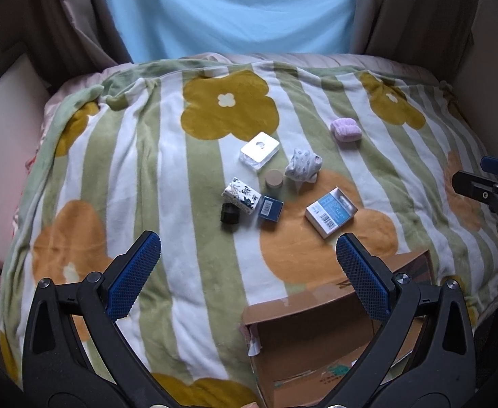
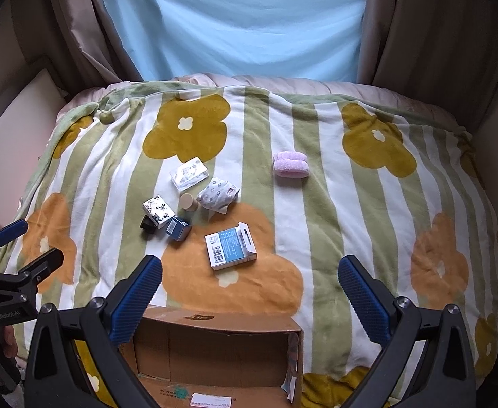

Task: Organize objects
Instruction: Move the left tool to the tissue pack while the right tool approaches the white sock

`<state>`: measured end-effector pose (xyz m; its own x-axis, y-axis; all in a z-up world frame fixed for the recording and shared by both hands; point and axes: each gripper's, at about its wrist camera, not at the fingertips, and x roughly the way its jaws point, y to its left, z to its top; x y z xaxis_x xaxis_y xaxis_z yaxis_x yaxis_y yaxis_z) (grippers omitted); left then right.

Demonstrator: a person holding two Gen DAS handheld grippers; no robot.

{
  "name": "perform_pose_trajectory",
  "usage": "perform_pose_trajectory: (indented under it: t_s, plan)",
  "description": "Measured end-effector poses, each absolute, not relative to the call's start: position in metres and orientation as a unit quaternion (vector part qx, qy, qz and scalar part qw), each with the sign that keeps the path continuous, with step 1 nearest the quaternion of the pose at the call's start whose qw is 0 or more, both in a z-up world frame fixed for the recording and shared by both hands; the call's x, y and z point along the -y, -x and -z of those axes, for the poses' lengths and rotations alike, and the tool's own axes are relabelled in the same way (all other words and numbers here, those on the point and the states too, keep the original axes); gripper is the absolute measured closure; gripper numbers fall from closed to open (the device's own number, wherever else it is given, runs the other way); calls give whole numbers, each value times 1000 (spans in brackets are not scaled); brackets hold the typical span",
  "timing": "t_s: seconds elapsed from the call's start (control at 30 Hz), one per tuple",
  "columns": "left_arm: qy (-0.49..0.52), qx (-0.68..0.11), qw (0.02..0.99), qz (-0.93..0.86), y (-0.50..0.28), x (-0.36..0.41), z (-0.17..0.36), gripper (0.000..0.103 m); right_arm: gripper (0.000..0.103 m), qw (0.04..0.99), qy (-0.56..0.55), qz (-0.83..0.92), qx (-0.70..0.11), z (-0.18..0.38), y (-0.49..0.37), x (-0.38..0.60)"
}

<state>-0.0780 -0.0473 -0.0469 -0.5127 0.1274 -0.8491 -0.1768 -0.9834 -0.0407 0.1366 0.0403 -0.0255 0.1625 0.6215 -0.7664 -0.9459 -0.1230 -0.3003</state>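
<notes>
Nearest, an open cardboard box (image 2: 215,346) sits on the flowered blanket (image 2: 334,238). Both grippers hover above its near side, the left gripper (image 1: 248,255) and the right gripper (image 2: 250,277) each with jaws spread wide and holding nothing. Just beyond the box lies a blue-and-white carton (image 2: 230,246). Farther left cluster a small black object (image 1: 230,217), a dark blue box (image 1: 270,208) and a floral box (image 1: 242,197). Beyond them stand a tan cylinder (image 1: 273,178), a patterned cloth bundle (image 1: 302,166) and a clear case (image 1: 260,149). Farthest right rests a pink fuzzy roll (image 2: 291,164).
</notes>
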Motion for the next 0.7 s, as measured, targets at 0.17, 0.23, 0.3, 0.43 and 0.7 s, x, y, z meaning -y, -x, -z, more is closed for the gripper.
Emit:
perform_pose_trajectory:
  t_s: [0.17,0.23,0.3,0.43,0.7]
  plan:
    - [490,-47,108,-864,111,47,76,1,0,629,417,-615,-226,47,-138,-73]
    - [493,-53,118,-861,125,46,90,1,0,638,409,-601,-255,56,-137,-83]
    - [497,-57,127,-857,138,44,107,1,0,640,407,-595,-267,67,-138,-97]
    - [510,-66,138,-846,163,41,146,1,0,641,403,-583,-296,95,-144,-128]
    - [529,-94,155,-829,196,27,218,1,0,643,376,-564,-356,149,-154,-184]
